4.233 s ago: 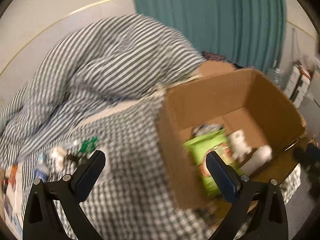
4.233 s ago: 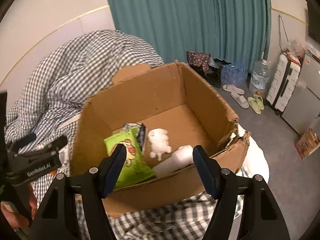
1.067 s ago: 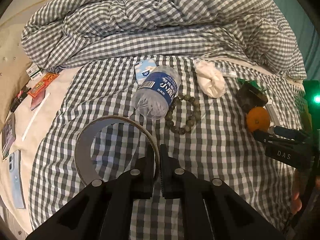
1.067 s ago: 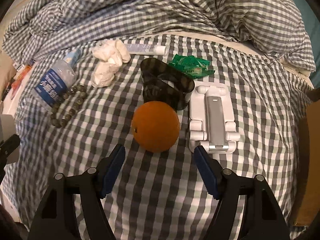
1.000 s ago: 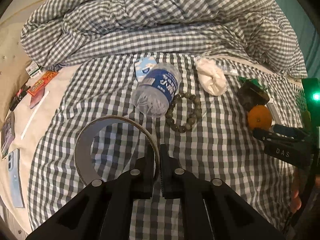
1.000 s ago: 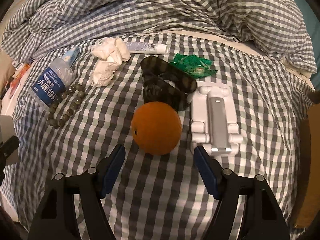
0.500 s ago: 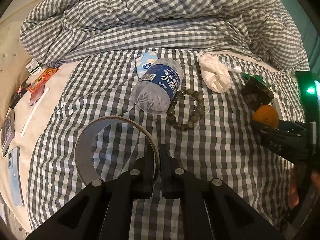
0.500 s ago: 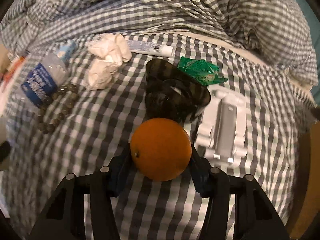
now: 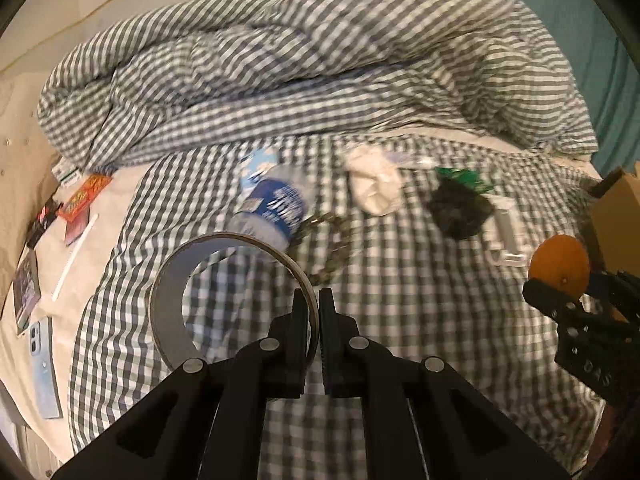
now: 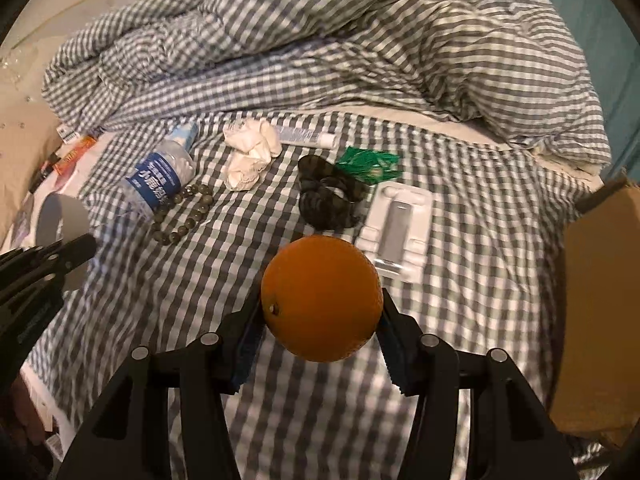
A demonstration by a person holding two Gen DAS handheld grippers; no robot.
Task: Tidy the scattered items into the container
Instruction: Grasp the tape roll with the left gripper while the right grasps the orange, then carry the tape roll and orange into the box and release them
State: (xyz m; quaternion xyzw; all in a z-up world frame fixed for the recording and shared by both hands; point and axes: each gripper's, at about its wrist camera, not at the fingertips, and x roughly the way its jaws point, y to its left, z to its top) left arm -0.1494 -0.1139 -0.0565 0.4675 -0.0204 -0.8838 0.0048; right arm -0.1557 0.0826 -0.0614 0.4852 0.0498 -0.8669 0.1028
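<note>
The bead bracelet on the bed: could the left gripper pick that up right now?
Probably not as things stand. The left gripper is shut on the tape roll, so its fingers are taken. Nothing covers the bead bracelet, which lies in the open beside the water bottle.

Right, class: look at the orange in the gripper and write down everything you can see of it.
The round orange fruit has a smooth, faintly dimpled peel, evenly coloured, with a small dark stem scar low on its left side. It looks whole and undamaged. The right gripper holds it off the checked bedsheet, its jaws pressing on the fruit's left and right sides; nothing else touches it. In the left wrist view it appears at the right edge, near the brown cardboard box.
</note>
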